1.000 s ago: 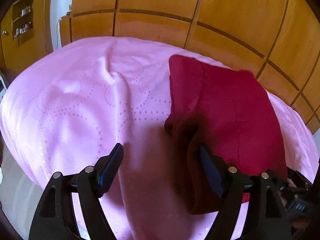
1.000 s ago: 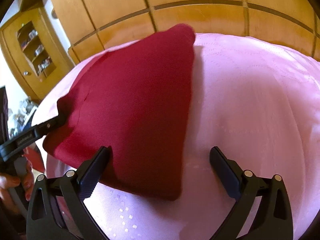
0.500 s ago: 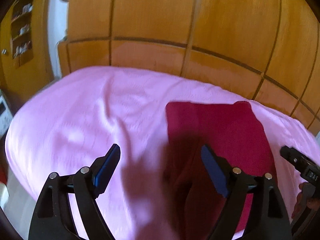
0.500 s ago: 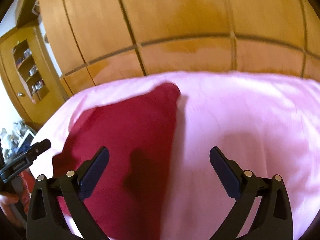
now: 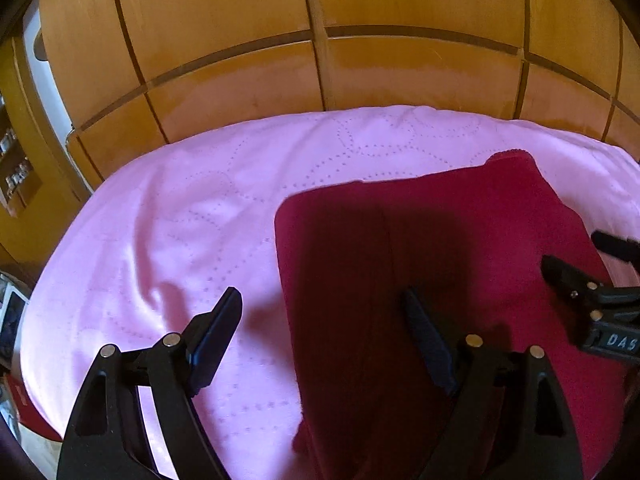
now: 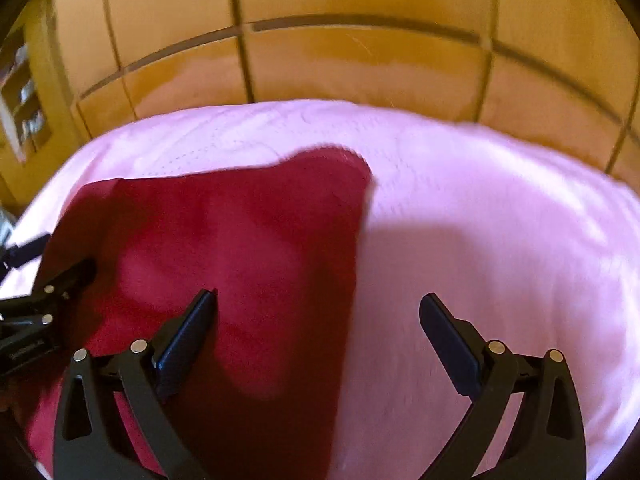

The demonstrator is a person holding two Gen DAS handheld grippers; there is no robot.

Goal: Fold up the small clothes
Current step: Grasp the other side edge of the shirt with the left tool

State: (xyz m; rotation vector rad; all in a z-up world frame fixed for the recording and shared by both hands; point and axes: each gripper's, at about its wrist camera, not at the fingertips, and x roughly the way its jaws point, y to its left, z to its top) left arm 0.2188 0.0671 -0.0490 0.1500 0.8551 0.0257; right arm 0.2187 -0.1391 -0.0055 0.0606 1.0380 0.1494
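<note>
Both tools, left tool [image 5: 320, 320] and right tool [image 6: 318, 316], hover wide open and empty over the red cloth [image 5: 440, 264], lying flat, seemingly folded, on the pink bed [image 5: 180, 220], maybe another fold remaining.

Your bed [image 5: 180, 240] is covered by a pale pink spread stitched with dotted looping lines, and it wrinkles softly to the left of the dark red garment [image 5: 460, 248]. That garment is the one thing lying directly on the spread. It lies flat, folded into a rough rectangle, with its upper right corner peaking toward the wooden panelled wall [image 5: 400, 72] behind the bed. From your right wrist view the same garment [image 6: 248, 240] covers the left part of the bed [image 6: 500, 232], and bare pink spread runs on to the right of it.
</note>
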